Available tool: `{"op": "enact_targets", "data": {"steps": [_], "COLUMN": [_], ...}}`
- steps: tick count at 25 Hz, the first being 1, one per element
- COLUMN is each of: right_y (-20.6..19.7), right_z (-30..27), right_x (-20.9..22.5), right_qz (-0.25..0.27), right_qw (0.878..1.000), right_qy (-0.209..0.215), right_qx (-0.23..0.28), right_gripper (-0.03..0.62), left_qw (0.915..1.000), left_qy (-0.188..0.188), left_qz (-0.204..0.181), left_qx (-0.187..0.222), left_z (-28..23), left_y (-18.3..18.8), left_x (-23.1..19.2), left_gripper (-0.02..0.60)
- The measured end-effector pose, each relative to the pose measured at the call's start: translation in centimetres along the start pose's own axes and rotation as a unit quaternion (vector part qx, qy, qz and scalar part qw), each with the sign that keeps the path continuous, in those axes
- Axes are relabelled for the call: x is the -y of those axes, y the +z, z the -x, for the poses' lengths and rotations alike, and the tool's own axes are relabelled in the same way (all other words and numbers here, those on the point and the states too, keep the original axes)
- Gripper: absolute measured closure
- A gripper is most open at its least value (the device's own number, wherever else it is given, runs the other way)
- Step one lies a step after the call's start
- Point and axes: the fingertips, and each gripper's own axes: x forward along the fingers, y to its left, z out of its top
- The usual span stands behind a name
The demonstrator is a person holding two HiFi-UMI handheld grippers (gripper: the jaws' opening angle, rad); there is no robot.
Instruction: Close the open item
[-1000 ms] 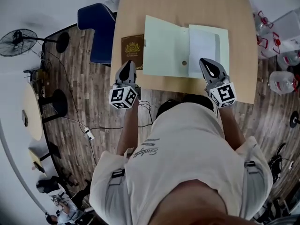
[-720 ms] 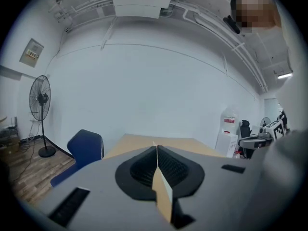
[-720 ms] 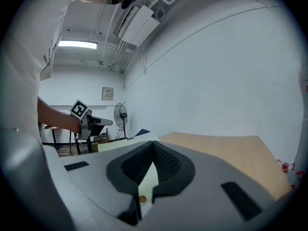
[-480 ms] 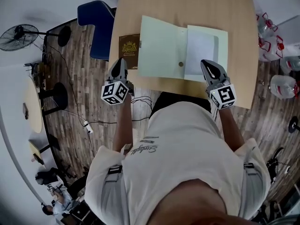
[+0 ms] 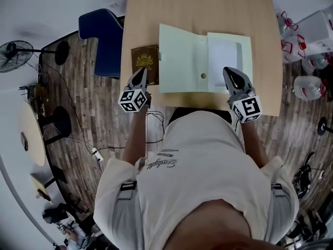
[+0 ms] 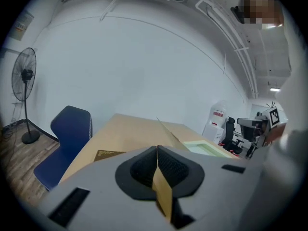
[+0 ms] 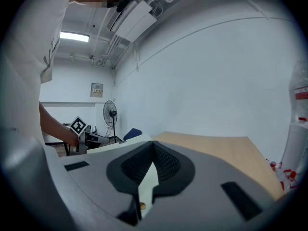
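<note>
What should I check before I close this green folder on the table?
1. Folder lies open on the table: ok.
2. Left gripper ready to grasp the left flap: not ok. Its jaws are shut and empty, at the near end of the brown booklet, off the folder.
3. Right gripper ready: not ok. Its jaws are shut and empty, at the folder's near right corner.
4. Nothing loose inside the folder: ok. Only a white sheet lies in the right half.
5. Booklet apart from the left flap: cannot tell. It sits right against that edge.

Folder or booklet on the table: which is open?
The pale green folder, spread flat showing a white sheet; the small brown booklet left of it lies shut.
</note>
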Motion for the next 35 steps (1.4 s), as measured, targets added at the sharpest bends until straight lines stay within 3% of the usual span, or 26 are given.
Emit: {"op": "enact_targets", "data": {"steps": [6,13,21,25,35], "right_y": [-0.1,-0.6,-0.7,-1.1,-1.1], "right_z": [-0.2,0.4,1.7,2.4,4.4], "right_x": [-1.0,-2.3,-3.2,-3.4,-1.7], "right_qz": [0.003,-0.006,-0.009,-0.015,-0.029], "right_qw": [0.999,0.994,0.989,0.987,0.985], "right_qy": [-0.047,-0.104,-0.144,-0.157,-0.17], "right_qx": [-0.008,-0.015,-0.027,-0.029,-0.015], "right_gripper": [0.599,0.599,0.599,0.599,0.599], "left_qw": [0.9977,0.9868,0.9717,0.967,0.9533], "left_qy": [-0.06,-0.149,-0.222,-0.24,-0.297], "left_qz": [0.015,0.028,0.045,0.06,0.013], "left_qx": [-0.028,-0.058,-0.067,-0.059,-0.052], "left_z": [-2.7,-5.8,-7.8,-8.2,-8.0], "left_y": [-2.8,-5.5,-6.2,-5.6,-3.6], "left_x": [-0.2,2.9,6.2,6.8,13.5], "left_gripper": [0.566,0.566,0.566,0.566,0.566]}}
